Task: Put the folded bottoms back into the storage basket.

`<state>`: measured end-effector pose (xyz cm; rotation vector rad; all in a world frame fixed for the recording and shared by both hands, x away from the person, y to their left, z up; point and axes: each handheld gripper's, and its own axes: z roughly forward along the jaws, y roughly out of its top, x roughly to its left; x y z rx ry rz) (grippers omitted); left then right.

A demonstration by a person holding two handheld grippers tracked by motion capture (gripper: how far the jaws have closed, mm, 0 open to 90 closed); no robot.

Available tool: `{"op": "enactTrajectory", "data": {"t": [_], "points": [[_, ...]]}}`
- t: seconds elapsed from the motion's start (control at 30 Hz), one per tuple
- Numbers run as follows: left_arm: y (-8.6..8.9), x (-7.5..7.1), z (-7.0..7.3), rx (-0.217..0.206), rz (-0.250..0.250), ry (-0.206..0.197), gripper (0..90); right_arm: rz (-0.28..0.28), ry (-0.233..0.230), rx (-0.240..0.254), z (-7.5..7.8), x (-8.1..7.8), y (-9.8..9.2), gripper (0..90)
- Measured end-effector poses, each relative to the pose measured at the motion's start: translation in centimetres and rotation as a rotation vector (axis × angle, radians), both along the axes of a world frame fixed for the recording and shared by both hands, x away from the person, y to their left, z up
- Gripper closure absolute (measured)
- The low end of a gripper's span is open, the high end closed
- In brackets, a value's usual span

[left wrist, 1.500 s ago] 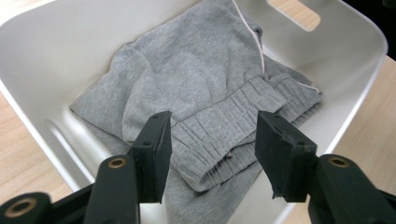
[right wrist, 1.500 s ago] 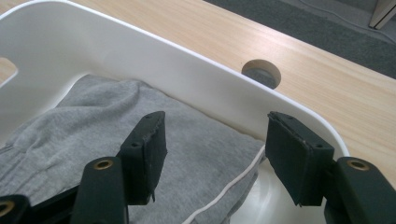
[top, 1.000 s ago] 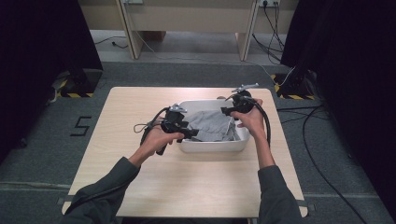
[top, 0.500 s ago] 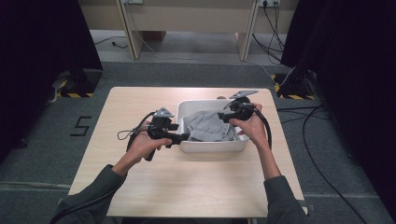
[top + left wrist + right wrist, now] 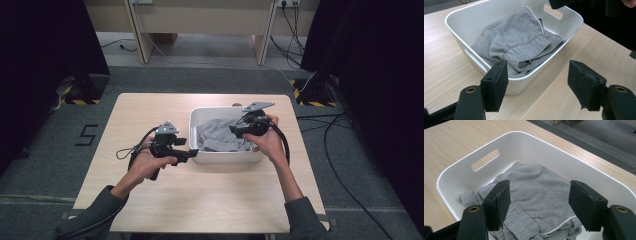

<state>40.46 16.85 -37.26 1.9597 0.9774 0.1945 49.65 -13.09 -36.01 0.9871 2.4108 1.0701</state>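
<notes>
A crumpled grey sweater [image 5: 220, 136] [image 5: 524, 47] [image 5: 536, 195] lies inside a white plastic tub [image 5: 200, 116] [image 5: 469, 25] [image 5: 544, 147] on the wooden table. My left gripper [image 5: 192, 154] [image 5: 537, 87] is open and empty, held just outside the tub's near-left corner, above the table. My right gripper [image 5: 234, 130] [image 5: 539, 205] is open too, hovering over the sweater at the tub's right side with nothing between its jaws.
The light wooden table [image 5: 150, 200] has bare room to the left of and in front of the tub. Cables [image 5: 340, 165] trail off the table's right side onto the grey floor. A black "5" [image 5: 87, 135] is marked on the floor at left.
My left gripper has pulled back leftward out of the tub and now sits outside its corner. The right gripper stays over the sweater, barely shifted.
</notes>
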Motion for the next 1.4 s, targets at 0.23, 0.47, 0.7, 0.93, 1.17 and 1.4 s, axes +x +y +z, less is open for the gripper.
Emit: {"op": "enactTrajectory", "data": {"t": [0.23, 0.47, 0.7, 0.93, 1.17, 1.4], "points": [[0.9, -1.0, -1.0, -0.013, 0.013, 0.004, 32.4, 0.037, -0.019, 0.018, 0.3, -1.9, -0.4, 34.6], [1.6, -2.0, -1.3, -0.035, 0.013, 0.006, 30.7, 0.054, -0.025, 0.017, 0.1, -3.2, -0.7, 34.5], [2.2, -2.9, -1.3, -0.043, 0.015, -0.003, 29.4, 0.079, -0.027, 0.011, -0.1, -4.0, -0.7, 33.4], [2.7, -4.0, -2.0, -0.048, 0.018, -0.002, 25.2, 0.087, -0.032, 0.034, -0.5, -5.1, -1.0, 32.9], [3.1, -4.7, -2.5, -0.059, 0.044, -0.01, 20.2, 0.09, -0.055, 0.05, -0.6, -6.2, -1.2, 32.3], [3.5, -5.1, -3.1, -0.07, 0.042, 0.003, 18.2, 0.101, -0.064, 0.056, -0.9, -7.1, -1.4, 32.3]]}}
